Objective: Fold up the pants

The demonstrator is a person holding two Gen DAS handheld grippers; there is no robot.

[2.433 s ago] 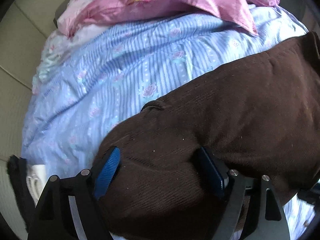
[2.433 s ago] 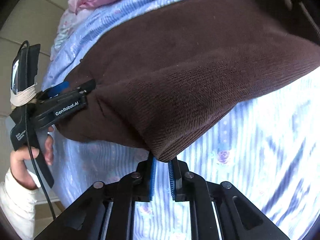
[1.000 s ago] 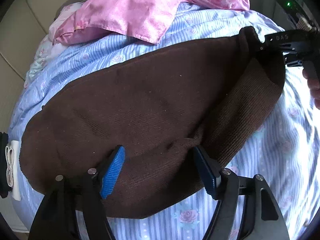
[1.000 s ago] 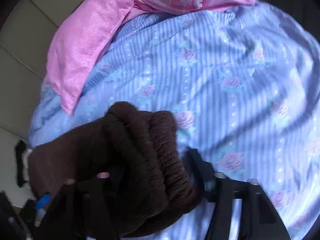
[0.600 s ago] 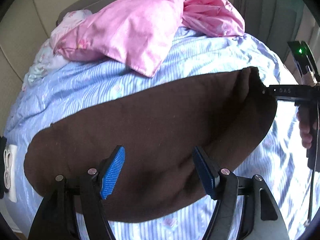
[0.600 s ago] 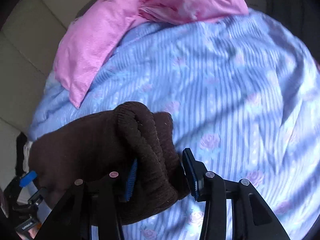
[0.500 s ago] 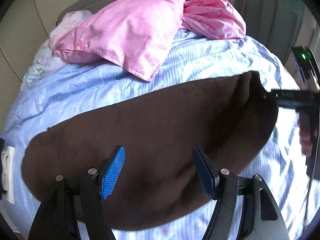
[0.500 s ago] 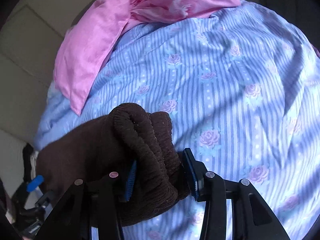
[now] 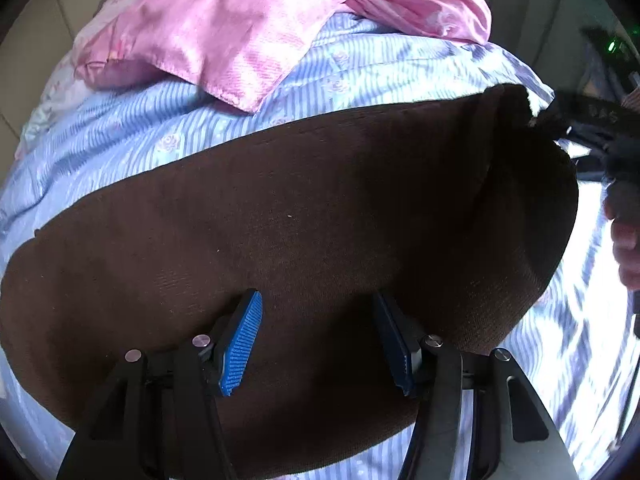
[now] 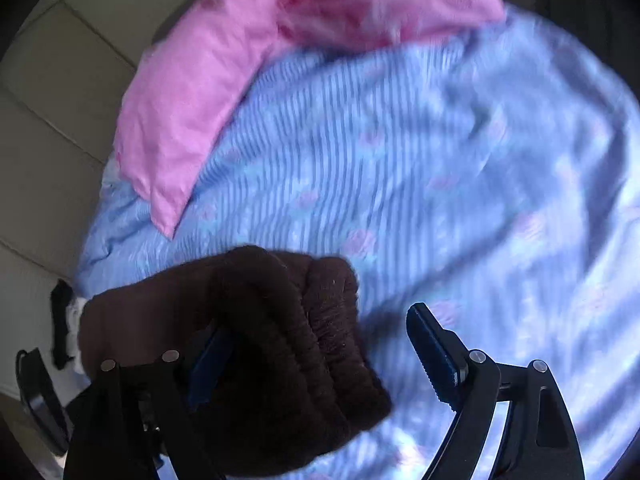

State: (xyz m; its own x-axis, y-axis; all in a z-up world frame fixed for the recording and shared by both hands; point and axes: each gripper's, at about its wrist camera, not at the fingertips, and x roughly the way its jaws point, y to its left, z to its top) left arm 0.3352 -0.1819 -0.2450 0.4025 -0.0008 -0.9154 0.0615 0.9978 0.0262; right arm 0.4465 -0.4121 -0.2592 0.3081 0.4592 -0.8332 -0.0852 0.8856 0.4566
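Note:
The dark brown pants lie stretched in a long band across the blue striped bedspread. My left gripper is open, its blue pads on either side of the cloth near the band's lower edge. My right gripper is open; the bunched brown waistband end lies between its fingers, against the left one. The right gripper also shows in the left wrist view, at the pants' far right end.
A pink satin pillowcase and a crumpled pink cloth lie at the head of the bed. A beige padded headboard is at the left. A black and white object lies at the bed's left edge.
My right gripper has opened wide and let go of the bunched waistband end. My left gripper stays open over the pants, now a little closer to them.

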